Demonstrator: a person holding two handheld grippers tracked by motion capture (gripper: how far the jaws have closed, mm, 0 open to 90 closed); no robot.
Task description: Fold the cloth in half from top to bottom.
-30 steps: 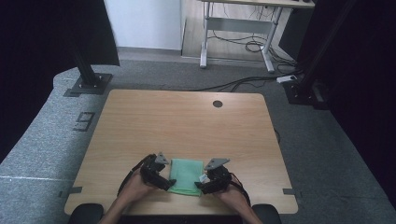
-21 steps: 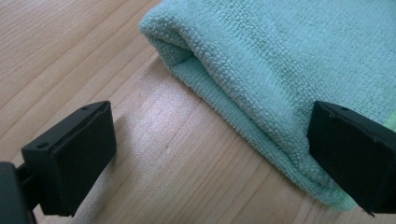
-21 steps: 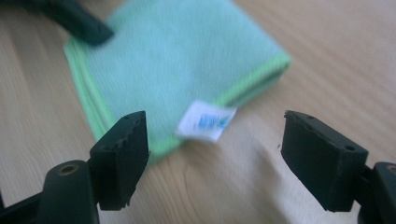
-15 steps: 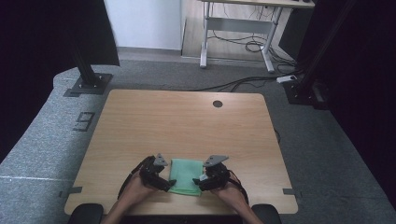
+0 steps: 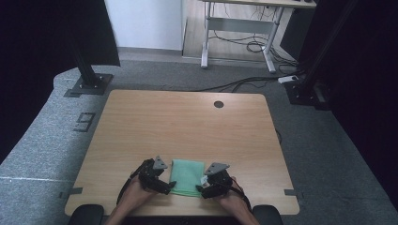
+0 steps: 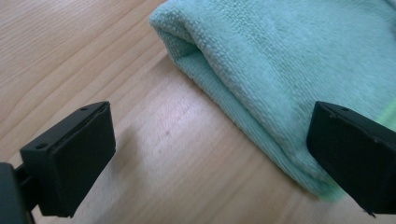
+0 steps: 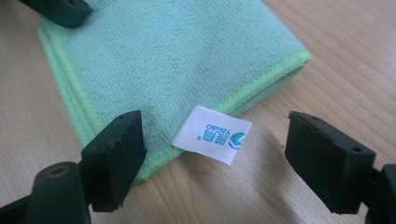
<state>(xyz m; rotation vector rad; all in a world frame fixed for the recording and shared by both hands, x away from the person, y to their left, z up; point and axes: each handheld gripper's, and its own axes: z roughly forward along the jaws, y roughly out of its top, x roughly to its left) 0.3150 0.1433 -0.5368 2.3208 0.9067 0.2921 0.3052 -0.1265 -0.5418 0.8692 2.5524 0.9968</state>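
Note:
A folded light-green cloth lies flat near the table's front edge, between the two hands. My left gripper is low at the cloth's left side and stands open. The cloth's folded edge runs between its jaws, close to the right one. My right gripper is at the cloth's right front corner. Its jaws have just been opening, and the corner with a white label lies between them untouched. A jaw of the left gripper shows at the cloth's far side.
The wooden table has a round cable hole near its back edge. Black stand bases sit on the grey carpet at both back corners. A desk frame with cables stands farther off.

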